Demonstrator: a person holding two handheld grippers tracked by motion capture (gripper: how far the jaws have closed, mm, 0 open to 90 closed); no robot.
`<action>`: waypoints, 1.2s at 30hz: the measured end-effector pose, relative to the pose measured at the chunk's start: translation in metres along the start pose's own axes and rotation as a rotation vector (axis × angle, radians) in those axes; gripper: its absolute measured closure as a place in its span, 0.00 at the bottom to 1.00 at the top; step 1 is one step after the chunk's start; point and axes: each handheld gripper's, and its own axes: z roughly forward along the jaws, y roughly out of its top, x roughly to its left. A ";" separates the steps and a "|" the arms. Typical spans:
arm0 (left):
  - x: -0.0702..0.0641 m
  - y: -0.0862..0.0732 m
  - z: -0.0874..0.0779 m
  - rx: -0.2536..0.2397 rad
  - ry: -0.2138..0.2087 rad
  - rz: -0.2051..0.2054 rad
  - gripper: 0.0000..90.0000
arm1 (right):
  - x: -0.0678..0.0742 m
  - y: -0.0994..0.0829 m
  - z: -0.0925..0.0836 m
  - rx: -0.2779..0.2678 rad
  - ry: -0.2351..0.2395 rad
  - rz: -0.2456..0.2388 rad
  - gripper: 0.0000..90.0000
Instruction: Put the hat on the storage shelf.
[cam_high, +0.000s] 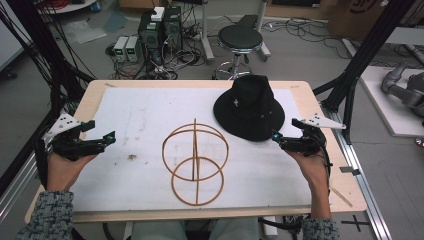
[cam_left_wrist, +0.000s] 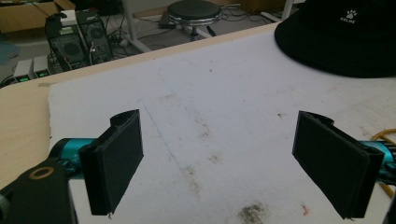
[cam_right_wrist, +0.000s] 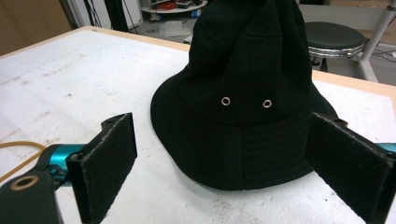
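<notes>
A black bucket hat (cam_high: 248, 107) sits brim-down at the back right of the white mat (cam_high: 140, 115). A wooden hat stand of two rings and an upright hoop (cam_high: 195, 161) rests at the mat's middle front. My right gripper (cam_high: 276, 138) hovers open just in front of the hat's brim; in the right gripper view the hat (cam_right_wrist: 243, 107) lies between and beyond the wide-apart jaws, untouched. My left gripper (cam_high: 107, 137) is held open over the mat's left edge, nothing between its pads (cam_left_wrist: 116, 163). The hat (cam_left_wrist: 345, 37) appears far right in the left gripper view.
The mat lies on a wooden table (cam_high: 90, 95). Behind the table stand a black stool (cam_high: 240, 40), computer cases (cam_high: 160, 30) and loose cables on the floor. Black frame posts (cam_high: 370, 45) rise at both table sides.
</notes>
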 end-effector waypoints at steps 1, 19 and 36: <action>0.000 0.000 0.000 -0.001 0.001 0.000 0.18 | 0.000 0.000 0.000 0.000 0.000 -0.002 0.11; -0.002 -0.002 -0.002 -0.002 -0.005 0.004 0.18 | 0.003 0.003 0.006 0.001 -0.026 -0.023 0.11; -0.003 -0.019 -0.018 0.024 0.025 0.005 0.18 | 0.007 0.019 0.027 -0.057 -0.051 -0.022 0.11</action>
